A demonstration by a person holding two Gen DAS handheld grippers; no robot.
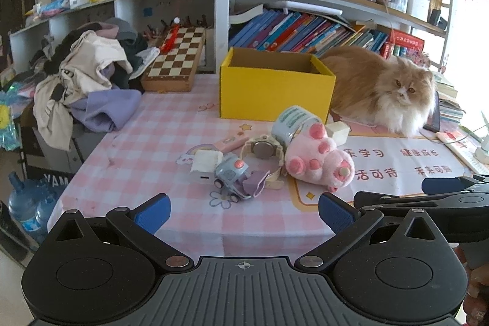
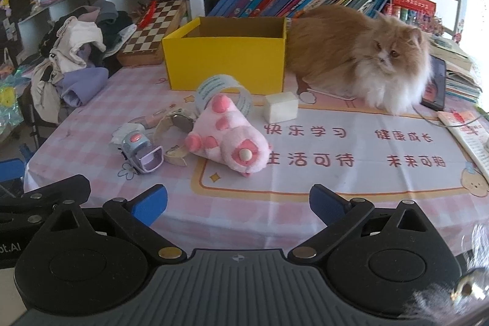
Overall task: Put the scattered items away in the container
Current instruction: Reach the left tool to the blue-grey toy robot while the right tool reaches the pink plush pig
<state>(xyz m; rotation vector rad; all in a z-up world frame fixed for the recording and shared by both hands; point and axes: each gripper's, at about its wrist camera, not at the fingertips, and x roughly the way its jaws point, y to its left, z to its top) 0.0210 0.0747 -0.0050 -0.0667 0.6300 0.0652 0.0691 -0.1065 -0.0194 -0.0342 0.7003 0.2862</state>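
An open yellow box [image 1: 275, 93] [image 2: 226, 66] stands at the back of the pink checked table. In front of it lies a cluster: a pink plush paw [image 1: 318, 161] [image 2: 229, 139], a tape roll [image 1: 293, 121] [image 2: 223, 93], a watch [image 1: 262, 148] [image 2: 180, 121], a grey toy car [image 1: 235, 176] [image 2: 139, 148], a white block [image 1: 337, 132] [image 2: 281, 107] and a small white packet [image 1: 204, 162]. My left gripper [image 1: 244, 211] is open and empty near the front edge. My right gripper [image 2: 238, 205] is open and empty beside it.
An orange and white cat [image 1: 382, 87] [image 2: 366, 57] sits right of the box. A chessboard [image 1: 177, 57] and a heap of clothes [image 1: 91, 75] lie at the left. Bookshelves stand behind. Books and a tablet [image 2: 435, 84] are stacked at the right edge.
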